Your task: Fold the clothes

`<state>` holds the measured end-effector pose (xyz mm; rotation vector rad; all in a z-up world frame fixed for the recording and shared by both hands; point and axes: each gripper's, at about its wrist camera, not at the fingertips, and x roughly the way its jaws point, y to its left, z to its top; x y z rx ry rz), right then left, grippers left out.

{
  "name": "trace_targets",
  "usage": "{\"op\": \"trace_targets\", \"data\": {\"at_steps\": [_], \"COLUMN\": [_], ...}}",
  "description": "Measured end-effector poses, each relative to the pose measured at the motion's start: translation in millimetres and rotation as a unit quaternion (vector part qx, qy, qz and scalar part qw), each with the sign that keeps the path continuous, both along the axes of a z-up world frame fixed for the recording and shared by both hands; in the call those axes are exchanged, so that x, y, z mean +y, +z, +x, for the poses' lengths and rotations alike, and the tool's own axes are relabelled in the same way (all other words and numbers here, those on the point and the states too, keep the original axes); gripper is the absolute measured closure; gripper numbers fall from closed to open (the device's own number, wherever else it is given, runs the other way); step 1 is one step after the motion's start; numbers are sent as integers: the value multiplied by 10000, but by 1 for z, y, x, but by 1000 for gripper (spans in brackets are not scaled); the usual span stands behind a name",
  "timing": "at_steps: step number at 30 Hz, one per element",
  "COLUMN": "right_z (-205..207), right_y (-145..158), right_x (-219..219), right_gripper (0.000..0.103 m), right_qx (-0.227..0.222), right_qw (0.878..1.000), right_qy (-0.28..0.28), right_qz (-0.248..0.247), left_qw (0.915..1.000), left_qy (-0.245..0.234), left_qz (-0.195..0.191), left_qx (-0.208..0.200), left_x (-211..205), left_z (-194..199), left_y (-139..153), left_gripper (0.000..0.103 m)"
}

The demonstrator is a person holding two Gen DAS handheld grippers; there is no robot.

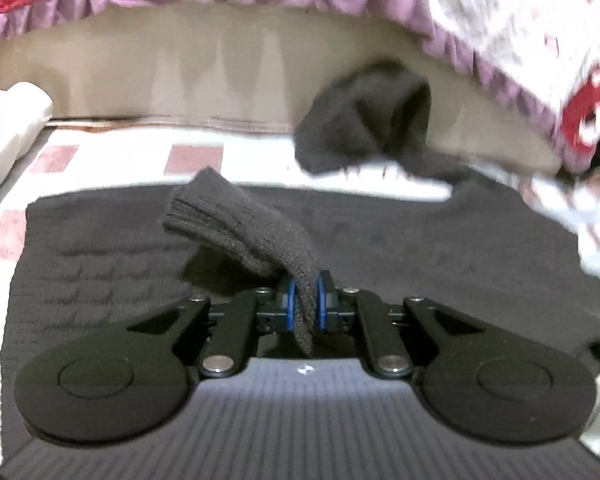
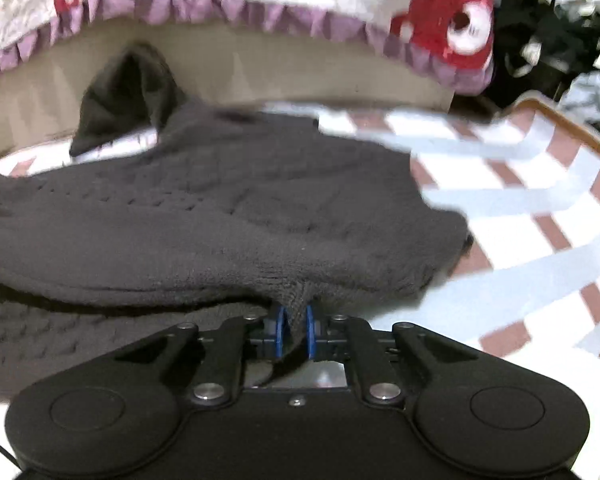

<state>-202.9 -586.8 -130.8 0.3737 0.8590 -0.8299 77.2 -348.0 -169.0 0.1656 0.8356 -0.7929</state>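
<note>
A dark grey knitted sweater [image 1: 380, 248] lies spread on a checked pink-and-white cloth [image 1: 196, 158]. My left gripper [image 1: 305, 300] is shut on a ribbed sleeve cuff [image 1: 236, 220], which is lifted and points up and left over the sweater's body. In the right wrist view my right gripper [image 2: 294, 330] is shut on a raised edge of the same sweater [image 2: 228, 216], whose fabric drapes left and right from the blue pads. Another sleeve [image 1: 372, 120] rests against the beige wall behind; it shows again as the sleeve [image 2: 128, 96] in the right wrist view.
A white quilt with red shapes and a purple frill [image 1: 520, 40] overhangs the beige side panel [image 1: 180, 72]. A white folded item [image 1: 8, 128] sits at far left. A pile of dark and grey clothes [image 2: 552, 32] lies beyond the wooden edge [image 2: 572, 124] at right.
</note>
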Motion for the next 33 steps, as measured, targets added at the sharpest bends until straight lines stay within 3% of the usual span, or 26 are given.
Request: {"op": "trace_targets", "data": {"at_steps": [4, 8, 9, 11, 13, 15, 16, 21, 22, 25, 27, 29, 31, 33], "right_z": [6, 1, -3, -19, -46, -66, -70, -46, -37, -9, 6, 23, 40, 58], "right_y": [-18, -18, -16, -3, 15, 22, 22, 4, 2, -3, -4, -7, -14, -20], "right_x": [-12, -20, -22, -21, -23, -23, -24, -29, -26, -5, 17, 42, 64, 77], "right_gripper": [92, 81, 79, 78, 78, 76, 73, 71, 71, 71, 66, 56, 52, 52], "right_qx": [307, 222, -20, -1003, -2321, -3099, -3213, -2773, -2626, -2024, -1597, -1137, -719, -541], "right_qw": [9977, 9962, 9957, 9886, 9647, 9428, 9391, 9507, 9557, 9739, 9818, 9835, 9788, 9738], "right_qy": [-5, -134, -155, -110, -41, -126, -205, -346, -237, 315, 798, 1389, 1909, 2188], "right_qz": [609, 830, 918, 1121, 1242, 1226, 1200, 1341, 1310, 973, 652, 212, -187, -309], "left_qw": [9980, 9975, 9971, 9960, 9944, 9921, 9907, 9843, 9836, 9812, 9830, 9850, 9861, 9870], "left_qy": [56, 297, 370, 562, 775, 987, 1093, 1513, 1564, 1692, 1630, 1548, 1461, 1360], "left_qz": [505, 192, 176, 250, 373, 496, 558, 691, 693, 775, 667, 390, 225, 110], "left_qx": [369, 616, 640, 642, 622, 602, 591, 582, 571, 510, 528, 663, 765, 848], "left_x": [9, 38, 46, 70, 97, 123, 137, 203, 213, 235, 247, 254, 253, 248], "left_z": [6, 8, 9, 9, 10, 11, 12, 9, 7, 1, -2, -2, -1, -1], "left_y": [-33, -29, -28, -27, -28, -29, -30, -31, -30, -26, -24, -23, -26, -31], "left_gripper": [89, 89, 89, 89, 89, 89, 88, 83, 82, 59, 59, 55, 50, 56]}}
